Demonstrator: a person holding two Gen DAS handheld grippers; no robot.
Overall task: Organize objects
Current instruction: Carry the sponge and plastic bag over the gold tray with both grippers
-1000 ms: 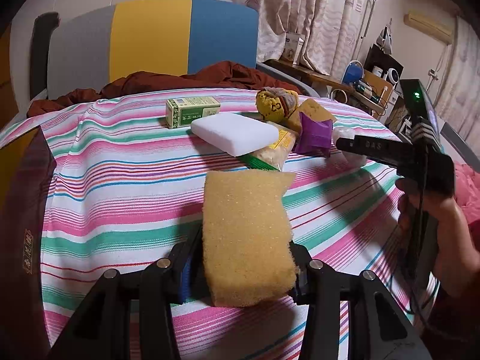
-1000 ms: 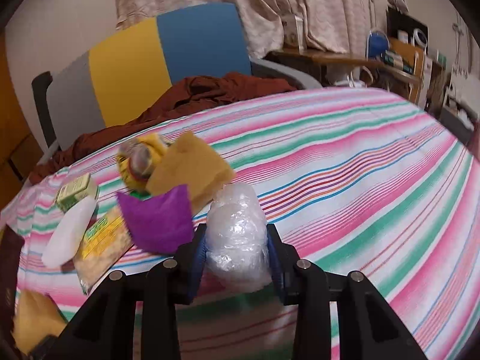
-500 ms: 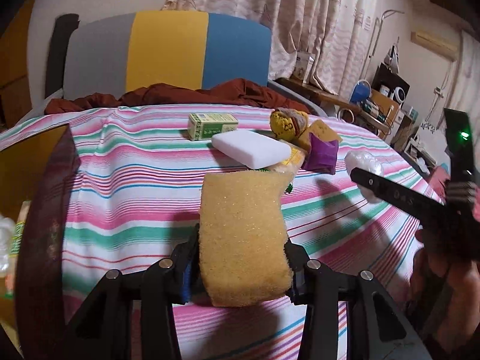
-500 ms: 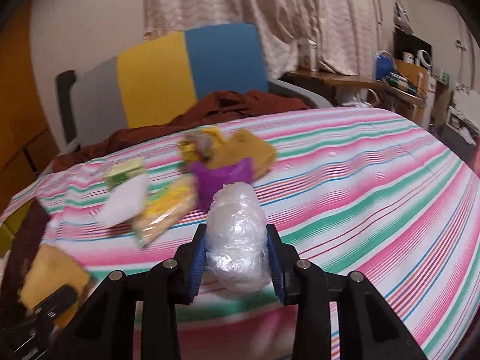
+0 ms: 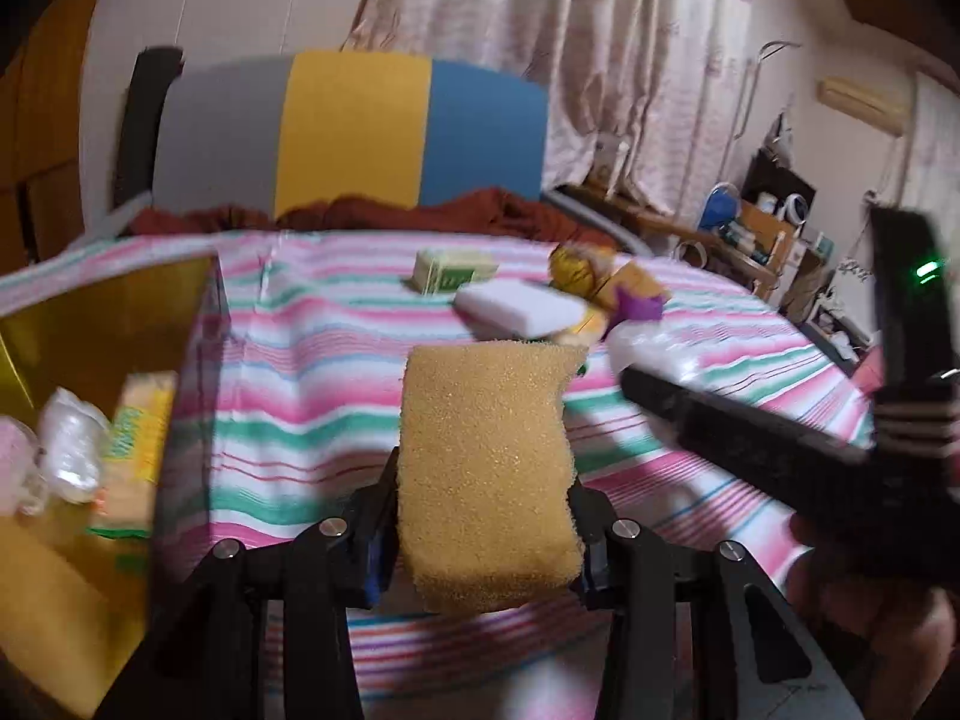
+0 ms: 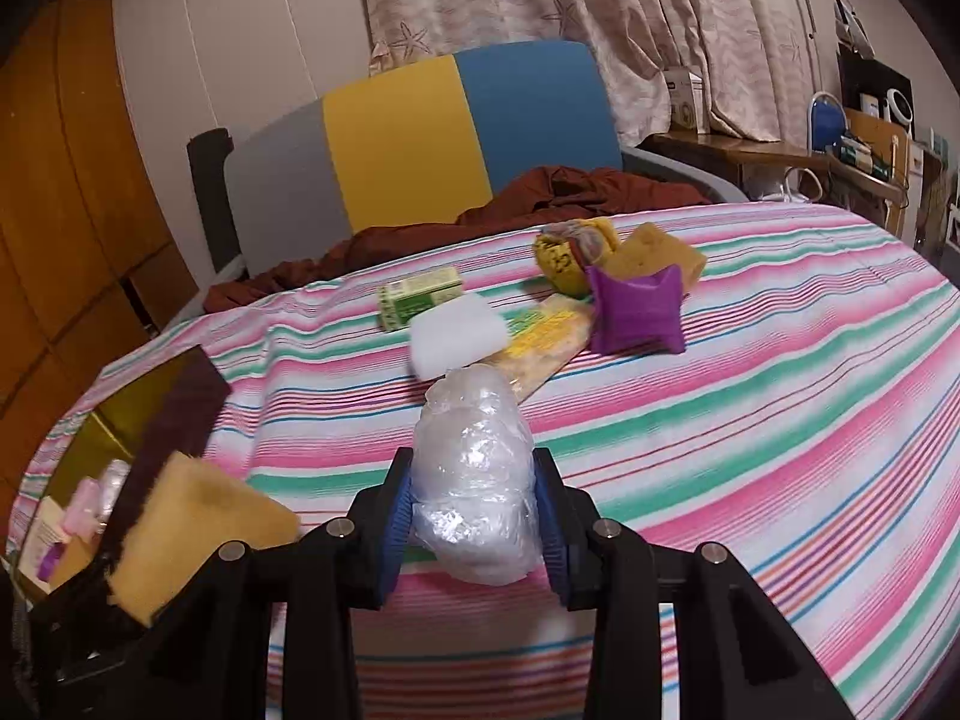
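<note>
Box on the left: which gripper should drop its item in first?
Probably left. The left gripper with the yellow sponge sits right beside the gold-lined box; the right gripper, clamping the plastic-wrapped bundle, is farther off.

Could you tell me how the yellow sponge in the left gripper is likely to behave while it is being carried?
The yellow sponge looks porous, so it is probably light and compressible. It bulges past the left gripper pinching its lower part, which suggests it yields. Its coarse surface seems unlikely to slip, though the free upper end may wobble.

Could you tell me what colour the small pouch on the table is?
Purple pouch; right wrist view shows it best.
</note>
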